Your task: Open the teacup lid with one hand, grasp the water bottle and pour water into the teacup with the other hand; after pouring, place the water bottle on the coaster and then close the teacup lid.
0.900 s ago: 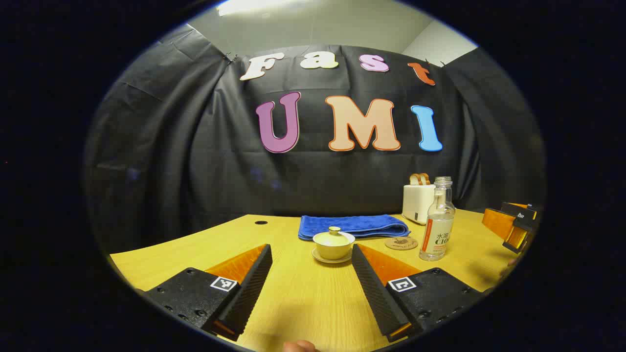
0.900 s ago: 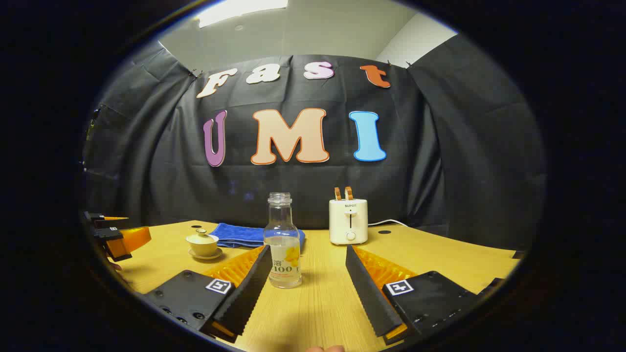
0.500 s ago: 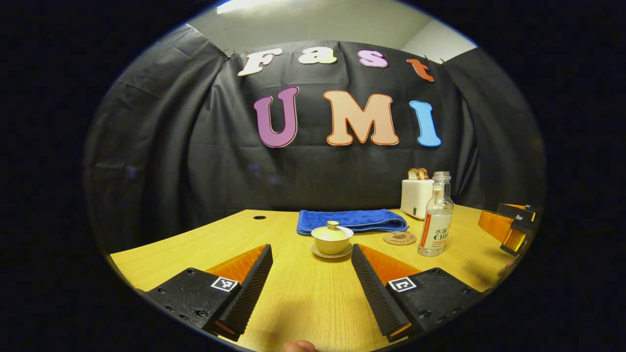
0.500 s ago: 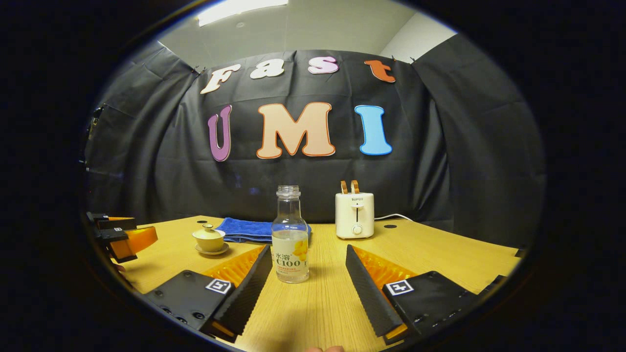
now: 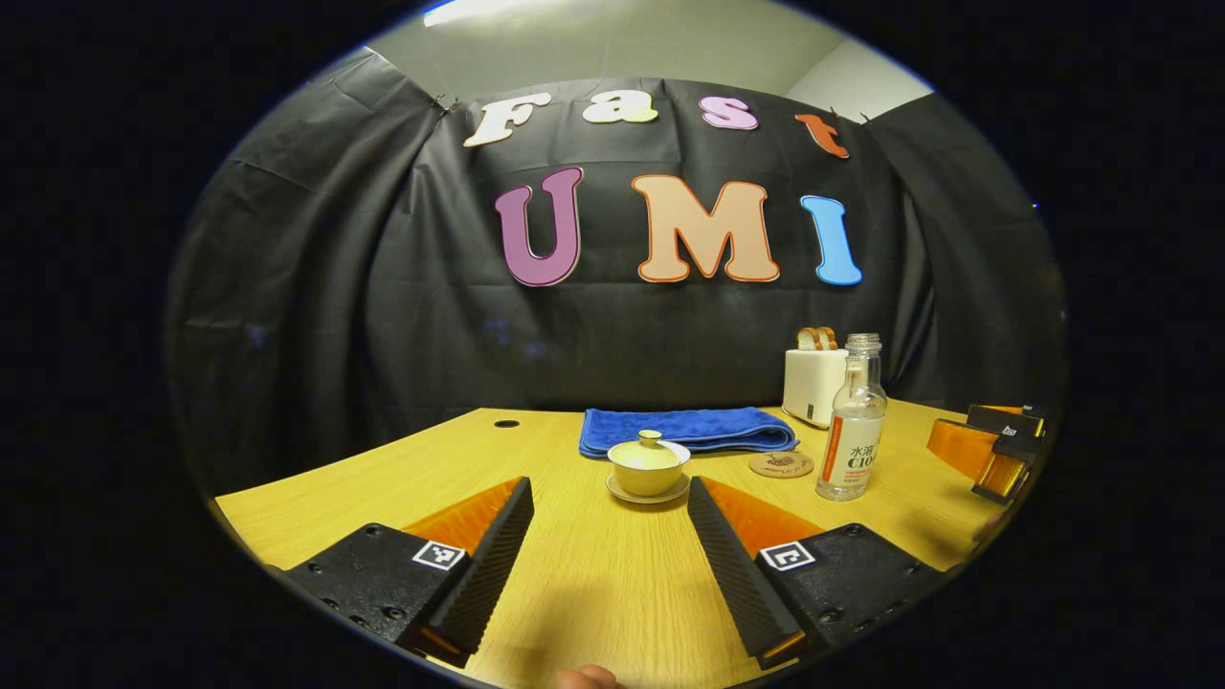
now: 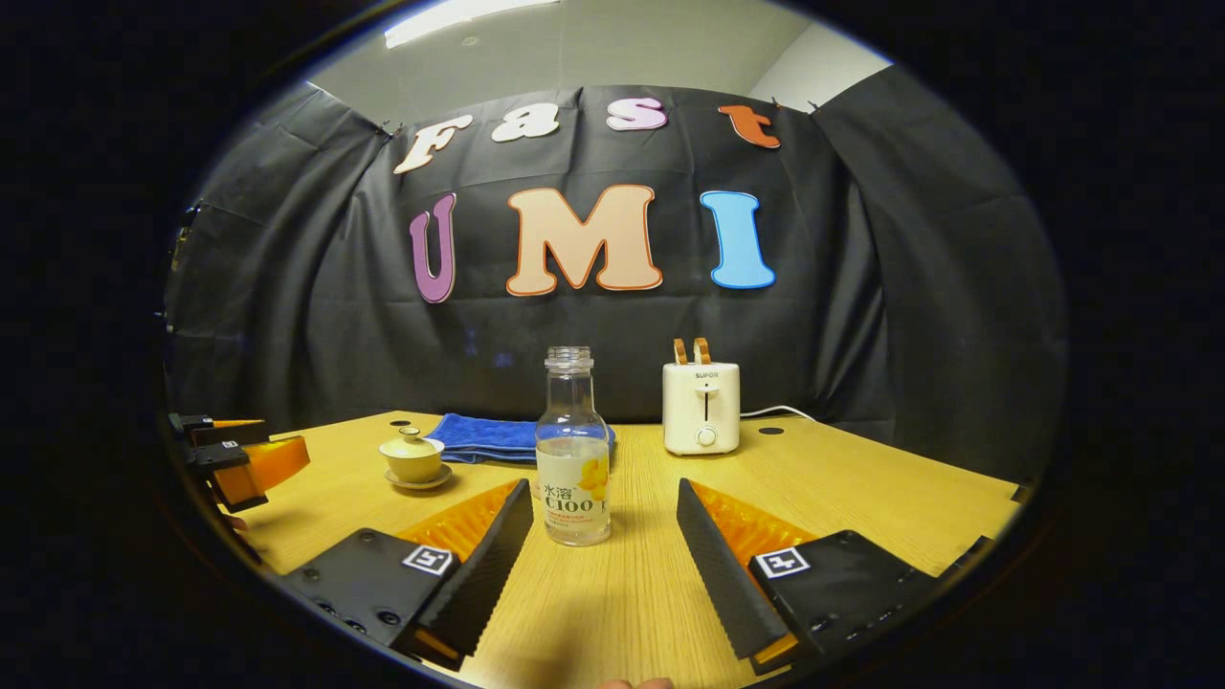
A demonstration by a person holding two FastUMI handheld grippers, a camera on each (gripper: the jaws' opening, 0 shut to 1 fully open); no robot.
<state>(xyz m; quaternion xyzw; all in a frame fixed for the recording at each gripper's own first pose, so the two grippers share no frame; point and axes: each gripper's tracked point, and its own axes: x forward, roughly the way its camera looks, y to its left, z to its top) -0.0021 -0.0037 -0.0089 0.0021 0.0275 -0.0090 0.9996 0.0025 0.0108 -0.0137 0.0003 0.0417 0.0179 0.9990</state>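
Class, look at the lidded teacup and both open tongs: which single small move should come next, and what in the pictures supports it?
Probably ease the left tongs forward and up over the teacup to take the lid by its knob. The lid is on the cup, so pouring cannot start; the tongs stand open, short of the cup, which sits between their fingers. The water bottle waits upright before the open right tongs.

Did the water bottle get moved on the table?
No. The water bottle stands beside the coaster and before the toaster as earlier; only the cameras shifted.

Folded blue towel (image 5: 687,430) and white toaster (image 6: 701,409) with bread on wooden table (image 6: 861,488)
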